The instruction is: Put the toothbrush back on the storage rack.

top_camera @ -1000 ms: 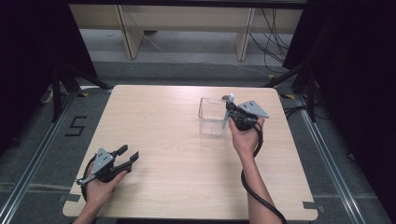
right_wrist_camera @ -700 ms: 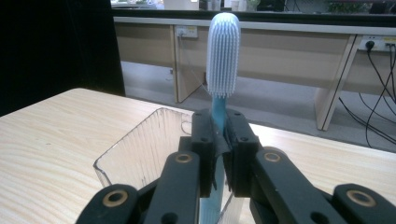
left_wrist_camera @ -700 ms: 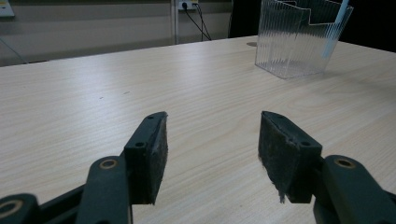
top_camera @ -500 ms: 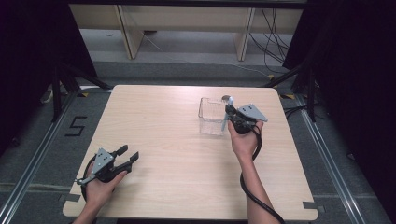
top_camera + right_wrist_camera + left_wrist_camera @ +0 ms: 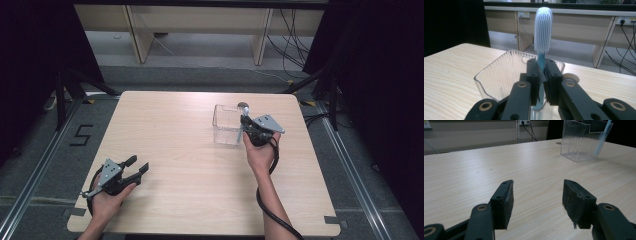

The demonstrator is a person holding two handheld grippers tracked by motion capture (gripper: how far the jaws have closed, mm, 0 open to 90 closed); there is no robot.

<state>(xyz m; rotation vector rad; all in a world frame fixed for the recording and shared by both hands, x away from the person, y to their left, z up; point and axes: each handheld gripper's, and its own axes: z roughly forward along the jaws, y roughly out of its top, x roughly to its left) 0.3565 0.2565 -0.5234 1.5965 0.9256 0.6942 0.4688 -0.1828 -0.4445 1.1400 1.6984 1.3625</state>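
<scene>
Seemingly mid-placement: right gripper [image 5: 541,82] clamped on the toothbrush [image 5: 543,30] handle, held upright with its lower end inside the clear ribbed holder [image 5: 227,125]; left gripper [image 5: 134,167] idle, jaws apart, well away; next, probably lower and release.

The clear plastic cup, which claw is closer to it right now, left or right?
Right. The right claw is at the clear plastic cup, shut on a toothbrush standing in it. The left claw sits open, far across the table.
</scene>
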